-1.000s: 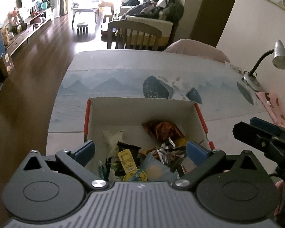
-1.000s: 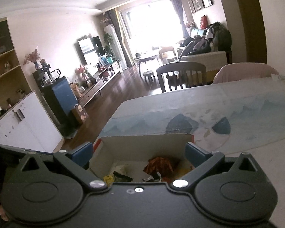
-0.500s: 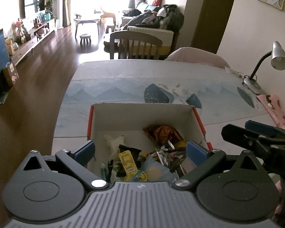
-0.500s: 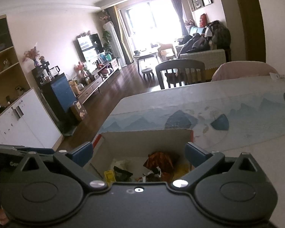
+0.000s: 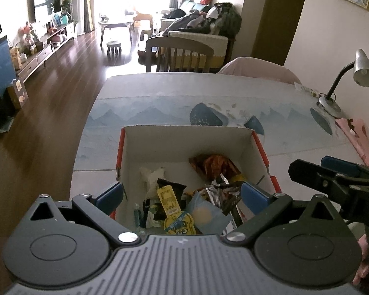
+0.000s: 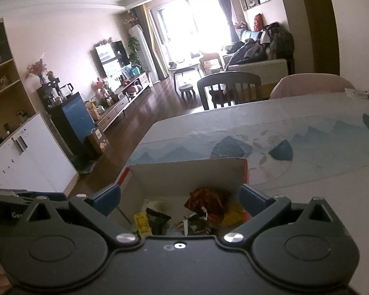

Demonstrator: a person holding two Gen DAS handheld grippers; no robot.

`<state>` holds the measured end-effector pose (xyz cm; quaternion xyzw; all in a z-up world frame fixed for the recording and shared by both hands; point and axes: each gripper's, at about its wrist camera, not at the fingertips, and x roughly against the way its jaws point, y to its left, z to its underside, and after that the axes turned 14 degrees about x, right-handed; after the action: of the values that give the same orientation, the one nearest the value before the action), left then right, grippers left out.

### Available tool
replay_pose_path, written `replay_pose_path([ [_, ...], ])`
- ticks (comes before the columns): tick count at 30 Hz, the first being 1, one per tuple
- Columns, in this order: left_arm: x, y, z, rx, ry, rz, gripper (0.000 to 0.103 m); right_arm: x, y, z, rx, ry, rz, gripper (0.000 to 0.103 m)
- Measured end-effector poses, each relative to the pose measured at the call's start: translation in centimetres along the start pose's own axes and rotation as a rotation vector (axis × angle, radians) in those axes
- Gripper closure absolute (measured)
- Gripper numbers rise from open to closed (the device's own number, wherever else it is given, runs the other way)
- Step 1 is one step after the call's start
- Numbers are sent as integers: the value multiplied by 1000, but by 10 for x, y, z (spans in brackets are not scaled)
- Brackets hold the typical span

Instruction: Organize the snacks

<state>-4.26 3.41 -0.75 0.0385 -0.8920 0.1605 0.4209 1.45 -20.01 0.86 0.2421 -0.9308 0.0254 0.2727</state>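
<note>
A white cardboard box with red edges [image 5: 184, 142] [image 6: 184, 172] stands on the table and holds several snack packets. Among them are an orange-brown wrapper [image 5: 215, 166] [image 6: 204, 199], a yellow cartoon packet [image 5: 177, 217], a crumpled silver wrapper [image 5: 223, 193] and a white packet [image 5: 151, 175]. My left gripper [image 5: 182, 195] hangs open above the near end of the box, nothing between its fingers. My right gripper [image 6: 180, 198] is open too, over the same box from the right side; its black body [image 5: 332, 179] shows in the left wrist view.
The table wears a blue-and-white mountain-print cloth [image 5: 160, 108]. A desk lamp [image 5: 344, 81] and a pink patterned pouch [image 5: 359, 137] sit at the right edge. Two chairs [image 5: 179, 54] stand at the far end. Wooden floor [image 5: 49, 113] lies to the left.
Both grippers have drawn back and up a little from the box, so more of the table and room shows. The snacks in the box have not moved.
</note>
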Motion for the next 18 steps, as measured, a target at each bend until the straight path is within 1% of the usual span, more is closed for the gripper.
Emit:
replay_pose_path([
  [11, -2, -2, 4, -7, 18, -4, 0, 0, -1, 3, -6, 15, 16, 0],
  [18, -6, -2, 7, -14, 35, -7, 0, 0, -2, 4, 2, 29, 11, 0],
])
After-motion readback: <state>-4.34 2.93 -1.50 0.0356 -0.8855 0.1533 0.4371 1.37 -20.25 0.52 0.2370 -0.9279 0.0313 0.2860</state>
